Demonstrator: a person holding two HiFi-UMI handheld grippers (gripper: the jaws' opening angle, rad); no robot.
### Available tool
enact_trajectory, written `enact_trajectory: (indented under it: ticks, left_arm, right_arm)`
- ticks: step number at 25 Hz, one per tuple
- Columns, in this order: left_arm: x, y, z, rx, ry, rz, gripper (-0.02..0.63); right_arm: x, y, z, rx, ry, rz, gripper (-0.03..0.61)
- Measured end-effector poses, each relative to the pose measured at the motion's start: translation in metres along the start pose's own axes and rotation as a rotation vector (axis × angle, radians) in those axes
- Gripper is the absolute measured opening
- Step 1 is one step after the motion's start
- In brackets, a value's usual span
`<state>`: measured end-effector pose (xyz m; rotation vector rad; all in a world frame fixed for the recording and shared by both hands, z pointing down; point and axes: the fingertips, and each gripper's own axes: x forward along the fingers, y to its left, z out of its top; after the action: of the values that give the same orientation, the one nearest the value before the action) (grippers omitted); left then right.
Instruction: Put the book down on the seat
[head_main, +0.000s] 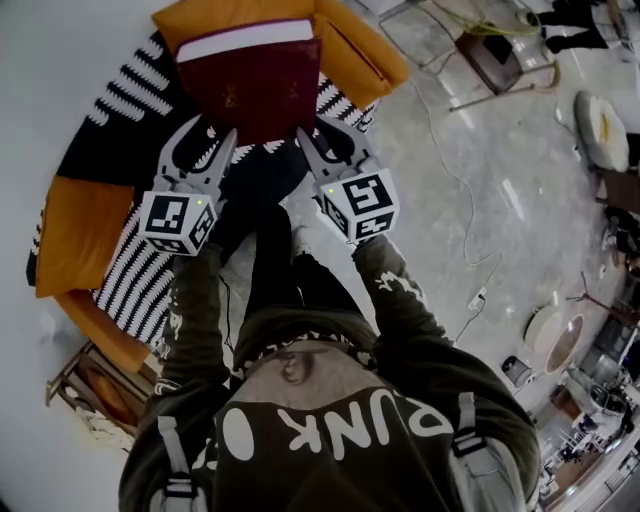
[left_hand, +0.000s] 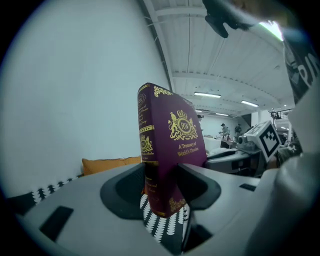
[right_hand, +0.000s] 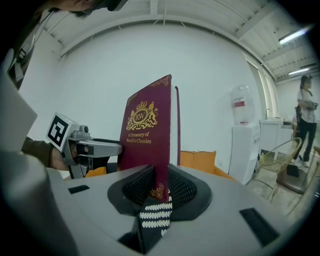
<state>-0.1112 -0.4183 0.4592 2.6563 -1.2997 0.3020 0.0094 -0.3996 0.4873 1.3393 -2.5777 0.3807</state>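
Clamping book (head_main: 250, 85) by its near edge with left gripper (head_main: 212, 138) and right gripper (head_main: 322, 138), holding it above striped seat (head_main: 135, 90); cover up, spine left, long axis pointing away toward orange cushion (head_main: 365, 55).

Head view: steeply down from above. Both gripper views: close, level, opposite sides. All share the book (head_main: 250, 85).

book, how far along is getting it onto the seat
Done: the maroon book is clamped at its near edge by the left hand-held gripper and right hand-held gripper. In hand: it appears held up over the striped seat. Left: lower it flat, then release.
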Motion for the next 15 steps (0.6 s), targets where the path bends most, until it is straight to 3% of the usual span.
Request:
enact_trajectory:
  ticks: [7, 15]
  left_arm:
    - [0.090, 0.064, -0.106, -0.105, 0.094, -0.034, 0.186]
    - [0.177, 0.123, -0.293, -0.238, 0.307, -0.030, 0.186]
  right_arm:
    - [0.100, -0.053, -0.087, 0.048, 0.138, -0.016, 0.094]
    - [0.212, -0.098, -0.255, 0.169, 0.372, -0.009, 0.094]
